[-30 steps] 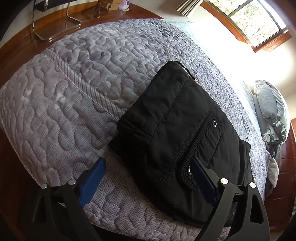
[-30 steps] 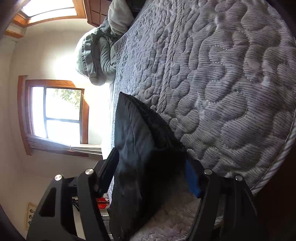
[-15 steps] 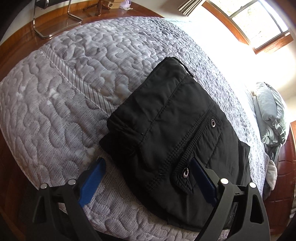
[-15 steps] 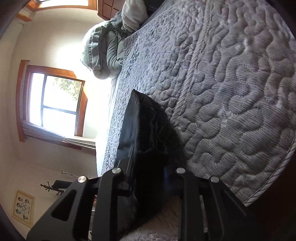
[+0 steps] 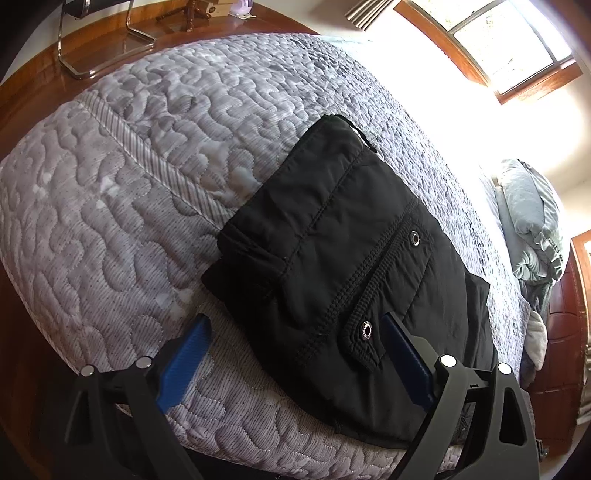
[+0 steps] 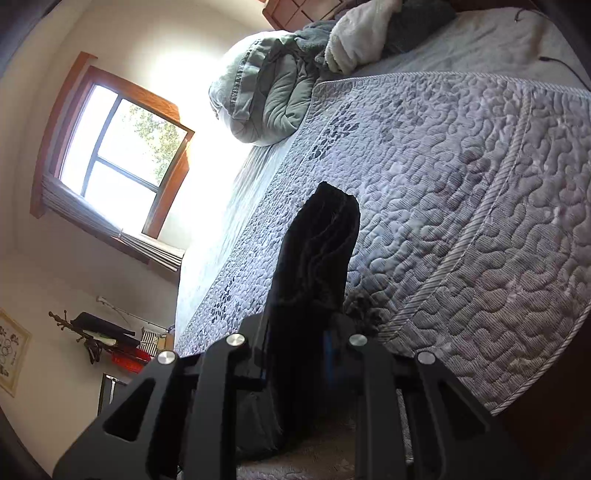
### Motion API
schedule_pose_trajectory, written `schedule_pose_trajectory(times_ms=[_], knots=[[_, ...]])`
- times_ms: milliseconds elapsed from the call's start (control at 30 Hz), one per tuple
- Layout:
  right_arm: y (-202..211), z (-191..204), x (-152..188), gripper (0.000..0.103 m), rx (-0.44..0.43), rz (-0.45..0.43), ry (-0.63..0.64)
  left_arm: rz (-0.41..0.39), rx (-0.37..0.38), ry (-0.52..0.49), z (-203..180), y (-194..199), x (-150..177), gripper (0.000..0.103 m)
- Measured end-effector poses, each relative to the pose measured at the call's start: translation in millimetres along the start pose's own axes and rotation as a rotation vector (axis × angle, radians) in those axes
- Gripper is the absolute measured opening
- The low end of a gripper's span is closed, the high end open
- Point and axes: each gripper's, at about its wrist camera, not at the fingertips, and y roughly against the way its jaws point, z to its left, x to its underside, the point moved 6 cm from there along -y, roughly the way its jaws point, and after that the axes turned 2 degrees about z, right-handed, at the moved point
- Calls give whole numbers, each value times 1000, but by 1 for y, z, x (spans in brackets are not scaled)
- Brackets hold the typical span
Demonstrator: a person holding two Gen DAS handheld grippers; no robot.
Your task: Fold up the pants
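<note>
The folded black pants (image 5: 351, 258), with a snap-flap pocket on top, lie on the grey quilted bed (image 5: 129, 184) near its edge. My left gripper (image 5: 295, 319) hovers open over the pants' near end. One blue pad (image 5: 184, 350) is over the quilt and the other is over the pocket flap. In the right wrist view the pants (image 6: 317, 251) run edge-on away from the camera. My right gripper (image 6: 299, 325) is shut on their near end, which fills the gap between the fingers. The bed (image 6: 461, 184) lies below.
A bundled grey-green duvet (image 6: 266, 92) and a white blanket (image 6: 362, 33) sit at the head of the bed. A bright window (image 6: 118, 147) is in the wall beyond. A chrome chair base (image 5: 103, 48) stands on the wooden floor past the bed's far side.
My right gripper closed on the end of the pants, then rose and rolled, so more of the bed shows. In the left wrist view the pants slid slightly left.
</note>
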Motion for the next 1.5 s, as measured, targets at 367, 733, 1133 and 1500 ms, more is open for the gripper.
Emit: schedule_pose_trajectory(times_ms=[367,733,1133,1500], knots=[[4,89,0,19,18,18,185,-18,32,-3,11,17,-5,93],[-13,164,18,18,34,50,349,-7,71,35,36,26,-9,93],[-46,254,66,17,49,113,552,16,145,45,34,22,-6,94],[-74,298,120,17,72,175,696,37,185,55,33,12,-7,94]])
